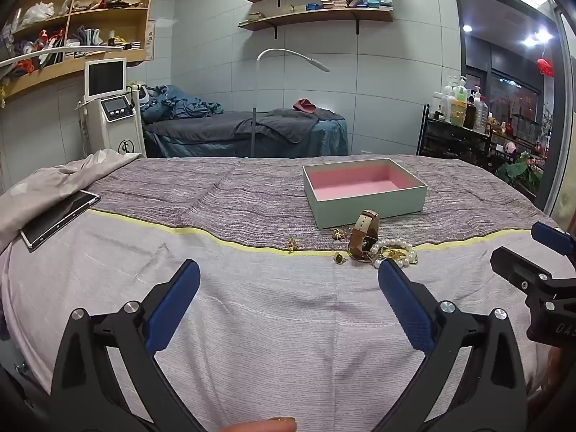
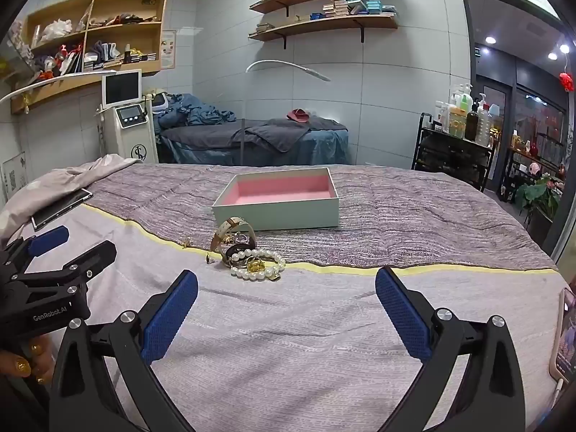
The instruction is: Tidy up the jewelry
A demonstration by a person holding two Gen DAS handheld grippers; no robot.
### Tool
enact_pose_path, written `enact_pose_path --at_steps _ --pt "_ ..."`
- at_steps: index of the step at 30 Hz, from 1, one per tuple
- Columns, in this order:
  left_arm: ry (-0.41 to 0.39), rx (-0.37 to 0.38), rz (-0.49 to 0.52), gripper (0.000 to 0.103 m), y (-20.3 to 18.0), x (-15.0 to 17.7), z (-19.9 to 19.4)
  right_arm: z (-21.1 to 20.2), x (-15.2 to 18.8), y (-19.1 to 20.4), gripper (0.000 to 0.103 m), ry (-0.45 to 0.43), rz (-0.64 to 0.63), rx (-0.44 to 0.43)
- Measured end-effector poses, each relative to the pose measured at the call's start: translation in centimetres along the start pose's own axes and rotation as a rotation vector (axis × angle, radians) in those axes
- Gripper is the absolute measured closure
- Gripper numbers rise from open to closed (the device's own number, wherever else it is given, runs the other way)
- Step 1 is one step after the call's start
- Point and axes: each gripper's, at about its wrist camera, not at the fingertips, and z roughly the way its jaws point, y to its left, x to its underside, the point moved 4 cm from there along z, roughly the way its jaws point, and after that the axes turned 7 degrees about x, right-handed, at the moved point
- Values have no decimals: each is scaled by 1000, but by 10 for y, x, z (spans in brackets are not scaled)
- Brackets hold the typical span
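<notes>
while only right wrist shows a phone [image 2: 565, 334], both show the box [image 1: 363, 194].

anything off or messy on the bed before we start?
Jewelry sits in a tangled heap in front of the empty pink-lined box: watch tipped on its strap against the pearl bracelet, small gold pieces scattered apart.

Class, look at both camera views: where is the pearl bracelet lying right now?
In both wrist views the pearl bracelet lies on the bedspread's yellow stripe, against the brown-strapped watch, in front of the pink-lined box.
</notes>
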Motion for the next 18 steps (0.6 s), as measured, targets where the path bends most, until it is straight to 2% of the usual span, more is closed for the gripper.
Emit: enact_pose_path --at_steps 18 --pt "6 -2 3 5 0 1 -1 -3 -1 -4 6 2 9 6"
